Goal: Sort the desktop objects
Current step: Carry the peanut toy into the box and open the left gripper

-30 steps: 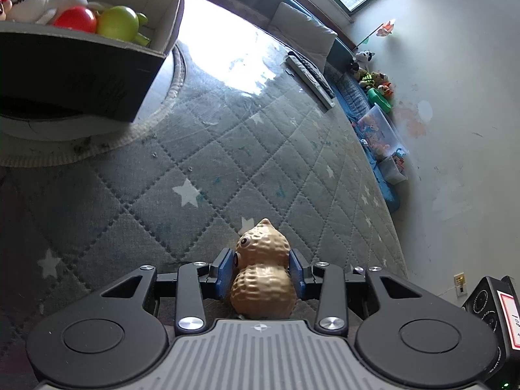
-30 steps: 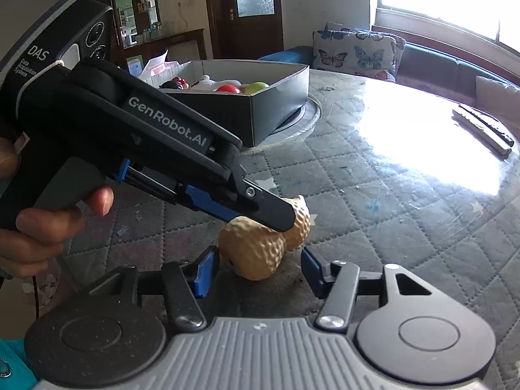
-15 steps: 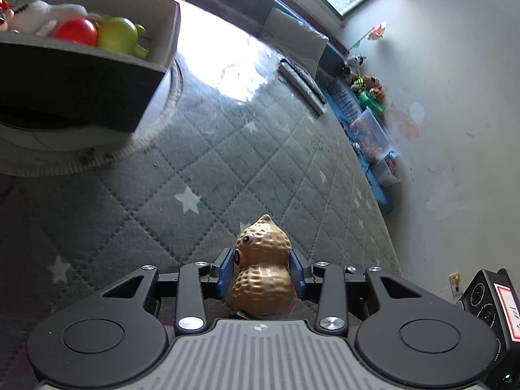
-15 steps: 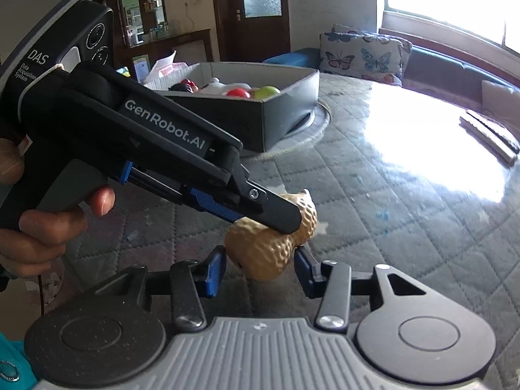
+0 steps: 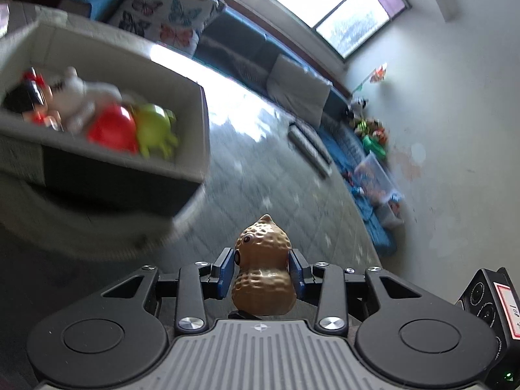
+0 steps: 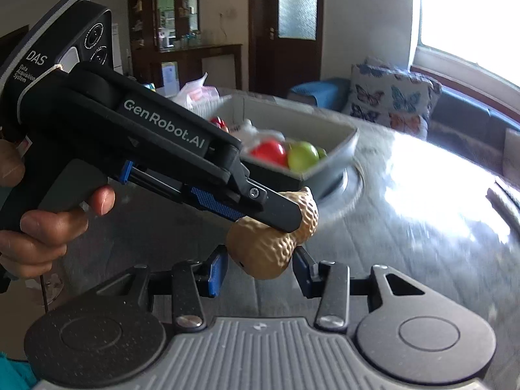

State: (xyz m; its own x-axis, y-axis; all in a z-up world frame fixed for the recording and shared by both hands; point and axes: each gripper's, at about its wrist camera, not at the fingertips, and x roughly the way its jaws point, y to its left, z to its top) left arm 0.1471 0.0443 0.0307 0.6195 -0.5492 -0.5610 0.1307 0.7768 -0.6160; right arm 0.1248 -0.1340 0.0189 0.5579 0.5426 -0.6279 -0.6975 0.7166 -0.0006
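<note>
The tan, pitted plastic peanut toy with eyes [image 5: 262, 268] sits pinched between the blue pads of the left gripper [image 5: 262, 271], its long axis running straight out along the fingers, pointed end forward. It looks clear of the quilted grey table cover [image 5: 276, 175]. Ahead and to the left of those fingers lies the grey open-topped storage box [image 5: 191, 130], already holding a red ball [image 5: 112, 130] and a green toy [image 5: 154, 131]. The right gripper [image 6: 258, 268] has its fingers spread wide, holding nothing, just beneath the toy's rounded back end. The left hand is plainly the one to carry it over the box rim.
</note>
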